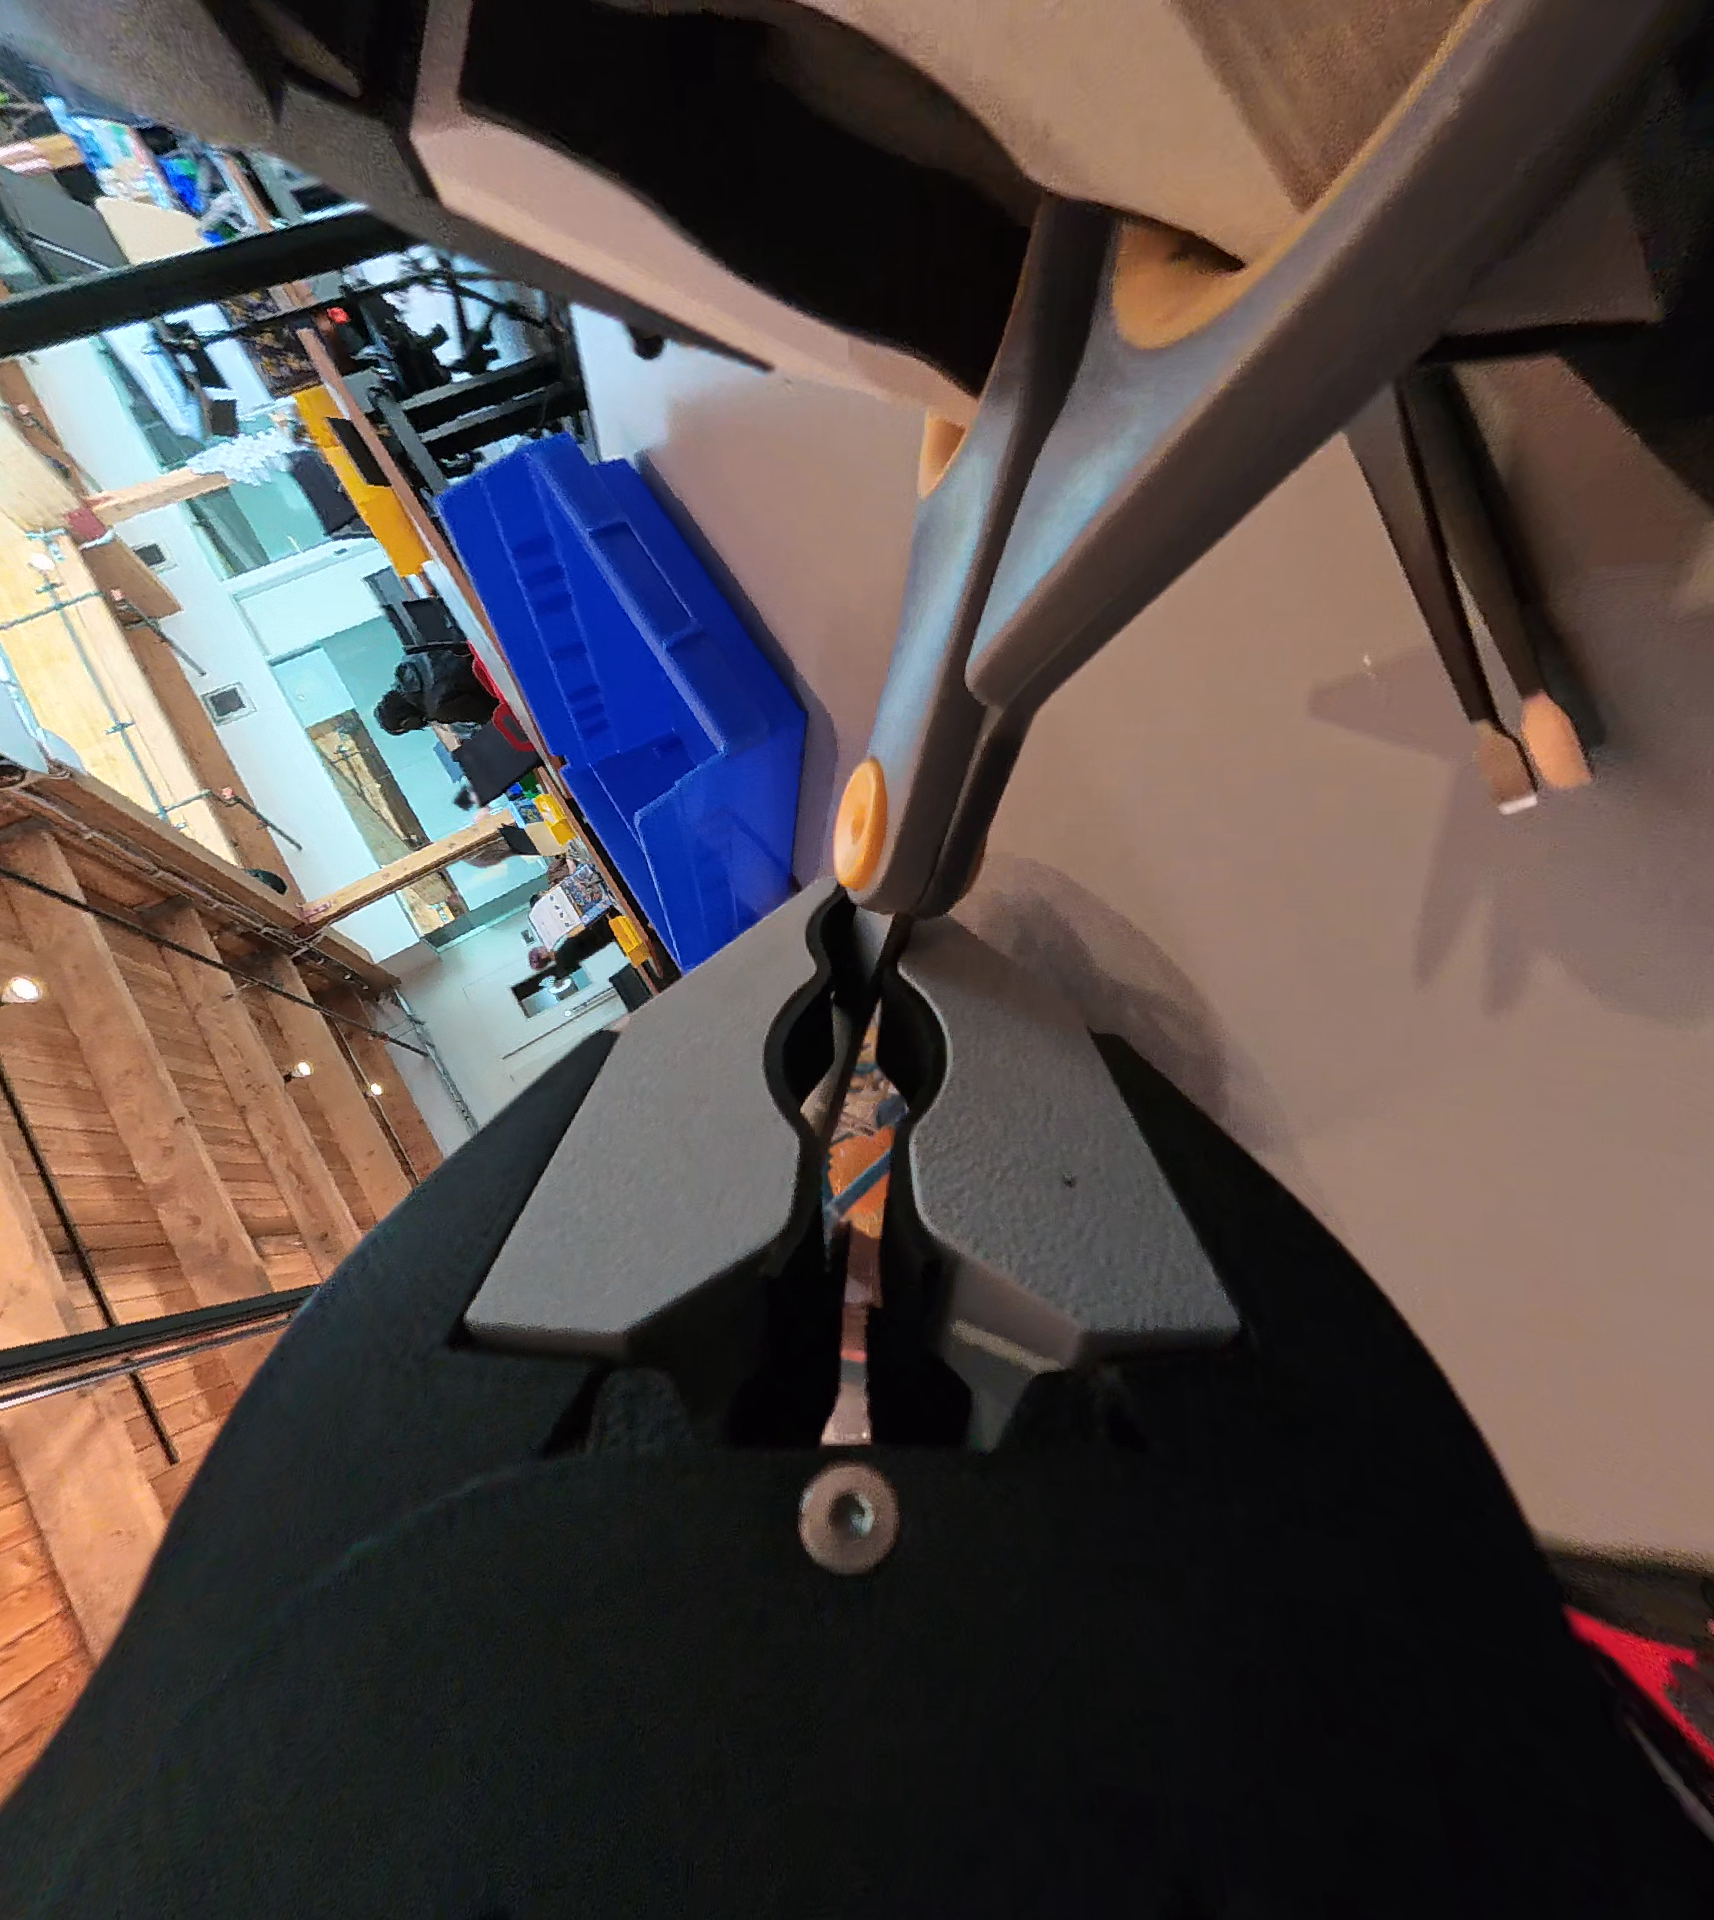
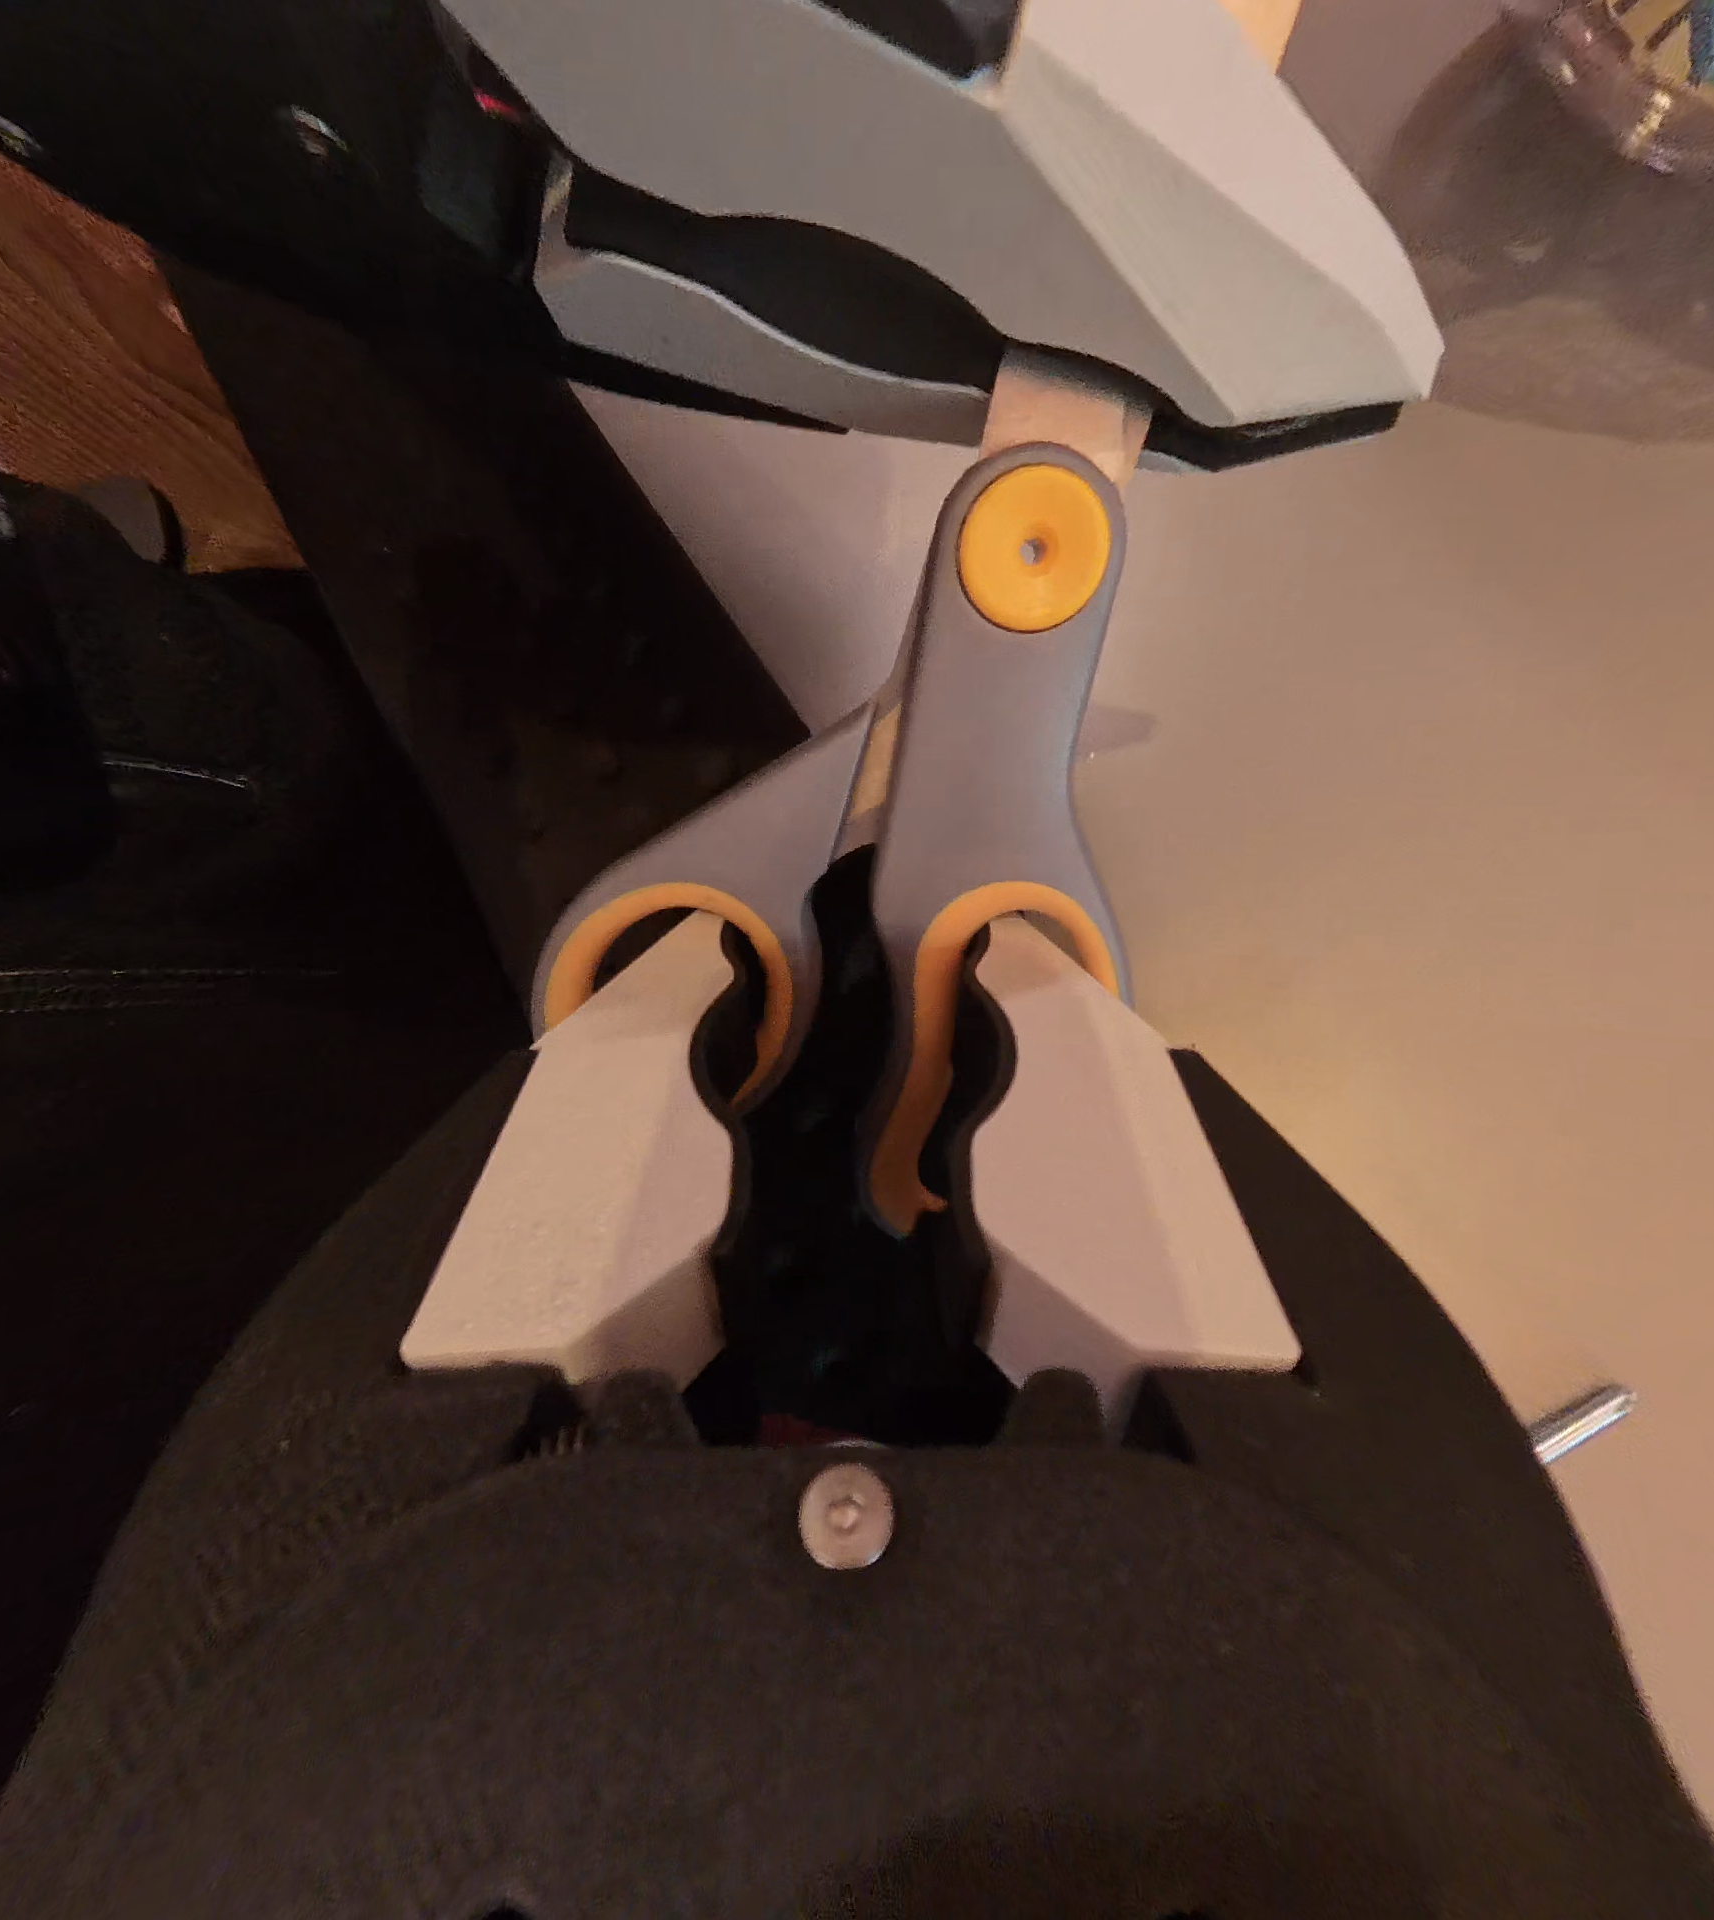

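Right gripper (image 2: pixel 853 1049) is holding the scissors (image 2: pixel 998 748) by the handles, one finger (image 2: pixel 624 1122) in each orange-lined loop, jaws part-spread. Left gripper (image 1: pixel 858 997), nearly closed, is pinching the blades at 12 o'clock. Blue bin (image 1: pixel 624 686) sitting at 10 o'clock. Judgement: keep the blade pinch firm and handle motion slow.
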Action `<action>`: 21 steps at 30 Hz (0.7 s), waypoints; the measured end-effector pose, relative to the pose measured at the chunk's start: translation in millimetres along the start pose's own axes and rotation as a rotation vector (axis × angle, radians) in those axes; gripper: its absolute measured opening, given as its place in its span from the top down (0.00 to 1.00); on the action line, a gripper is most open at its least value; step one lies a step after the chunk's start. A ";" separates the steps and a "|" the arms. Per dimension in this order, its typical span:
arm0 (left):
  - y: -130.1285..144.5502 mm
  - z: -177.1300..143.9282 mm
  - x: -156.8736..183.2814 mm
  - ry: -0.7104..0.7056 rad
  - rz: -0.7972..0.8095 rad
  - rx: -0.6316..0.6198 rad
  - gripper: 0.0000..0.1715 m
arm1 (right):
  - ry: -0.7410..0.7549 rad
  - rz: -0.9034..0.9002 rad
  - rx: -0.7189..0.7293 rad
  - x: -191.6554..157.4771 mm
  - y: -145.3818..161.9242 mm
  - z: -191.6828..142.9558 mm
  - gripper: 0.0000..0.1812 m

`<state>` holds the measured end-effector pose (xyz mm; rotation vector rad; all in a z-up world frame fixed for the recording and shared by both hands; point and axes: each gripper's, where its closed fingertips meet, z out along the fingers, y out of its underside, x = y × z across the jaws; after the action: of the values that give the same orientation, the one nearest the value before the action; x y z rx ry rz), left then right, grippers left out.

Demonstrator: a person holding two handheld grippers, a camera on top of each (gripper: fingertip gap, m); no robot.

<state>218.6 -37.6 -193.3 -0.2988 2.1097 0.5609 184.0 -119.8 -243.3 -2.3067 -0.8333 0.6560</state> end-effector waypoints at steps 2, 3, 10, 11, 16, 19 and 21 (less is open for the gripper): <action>4.1 -1.0 -1.2 0.001 0.053 -0.023 1.00 | 0.006 -0.023 -0.025 1.5 -0.8 6.9 0.83; 6.1 -0.9 -1.6 0.012 0.067 -0.026 1.00 | 0.012 -0.030 -0.022 2.6 -2.8 9.1 0.83; 15.0 -6.0 -27.2 0.056 0.099 -0.080 0.92 | -0.018 0.001 0.241 -0.6 -30.9 3.6 0.78; 13.6 -6.7 -32.1 0.060 0.100 -0.077 0.90 | -0.049 0.024 0.280 -3.8 -33.8 1.7 0.78; 7.0 -3.3 -37.6 0.110 0.142 -0.078 0.86 | -0.096 0.048 0.344 -11.9 -35.1 2.4 0.71; 3.8 -3.2 -44.1 0.113 0.137 -0.079 0.85 | -0.156 0.074 0.419 -16.4 -38.8 -7.6 0.67; 0.4 -4.4 -47.2 0.128 0.124 -0.071 0.82 | -0.212 0.092 0.451 -21.1 -40.7 -14.0 0.66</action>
<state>241.8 -39.3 -152.0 -0.2511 2.2462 0.7069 162.0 -113.9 -201.1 -1.8951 -0.5969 1.0280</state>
